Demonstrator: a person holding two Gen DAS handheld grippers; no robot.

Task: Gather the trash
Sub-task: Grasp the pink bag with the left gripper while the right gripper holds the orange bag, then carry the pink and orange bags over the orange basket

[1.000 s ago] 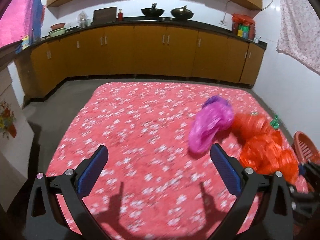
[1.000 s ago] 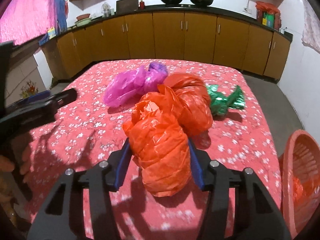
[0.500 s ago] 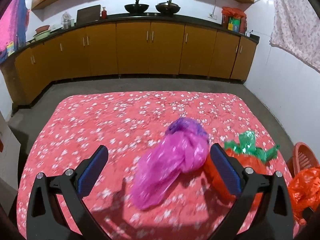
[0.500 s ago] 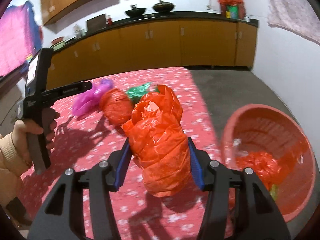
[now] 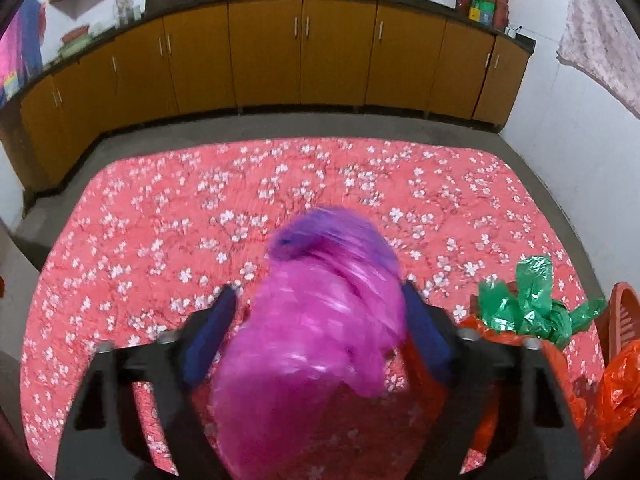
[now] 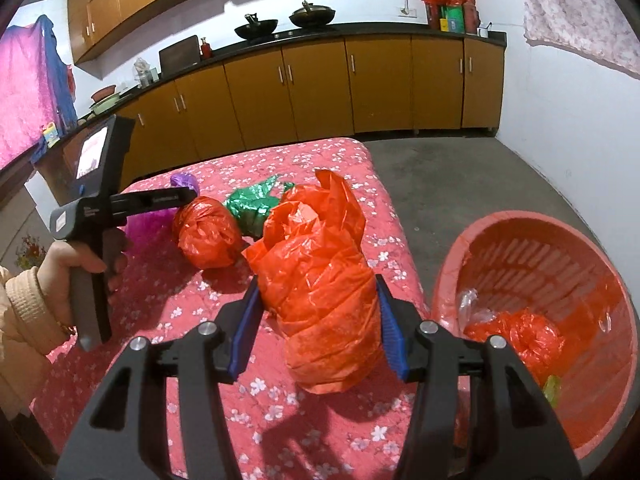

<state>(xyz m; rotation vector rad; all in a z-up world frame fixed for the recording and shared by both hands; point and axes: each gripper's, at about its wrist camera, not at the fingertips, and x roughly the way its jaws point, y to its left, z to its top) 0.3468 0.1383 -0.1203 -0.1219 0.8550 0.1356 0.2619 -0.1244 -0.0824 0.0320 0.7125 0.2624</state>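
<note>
The task is partly done, I judge. The basket (image 6: 532, 304) at 3 o'clock of my right gripper (image 6: 318, 330) already has one orange bag and some clear plastic inside. My right gripper is clamped on a big orange bag (image 6: 320, 300), which I hold above the edge of the bed (image 6: 180, 312), just beside the basket rim; it is not yet dropped in.

My left gripper (image 5: 320, 324) has just been closing, and the pink bag (image 5: 316, 332) is between its jaws. The picture is blurred, so I cannot tell if the pads already press on it. The bag lies on the bed.

Two more pieces are left on the bed: a small orange bag (image 6: 208, 234) and a green bag (image 6: 252, 206) touching it, at 2 o'clock of my left gripper.

Nothing stands between the big orange bag and the basket. The small orange bag lies close to my left gripper's right finger, so I may catch it with the pink bag. The cabinets (image 5: 304, 60) are well apart, at 12 o'clock.
</note>
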